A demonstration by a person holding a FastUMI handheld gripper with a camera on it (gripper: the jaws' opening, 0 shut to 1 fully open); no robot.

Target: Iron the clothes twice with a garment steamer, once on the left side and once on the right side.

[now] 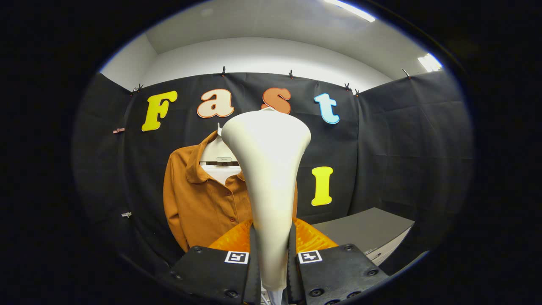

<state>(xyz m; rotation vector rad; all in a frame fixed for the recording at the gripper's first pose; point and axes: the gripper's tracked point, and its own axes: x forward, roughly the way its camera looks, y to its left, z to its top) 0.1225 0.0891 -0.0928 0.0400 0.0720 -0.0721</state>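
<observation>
Gripper view showed the gripper (pixel 271 258) with its fingers clenched on the narrow handle of the steamer (pixel 267 169), which rose upright between them to a flared head. Beyond it the shirt (pixel 199 199) hung on a hanger against the booth wall, with a grey counter (pixel 368 231) off to the right. The steamer looked rigid, smooth and probably slippery and top-heavy, so a low grip on the handle suited it. The shirt seemed soft and likely to give under pressure.
</observation>
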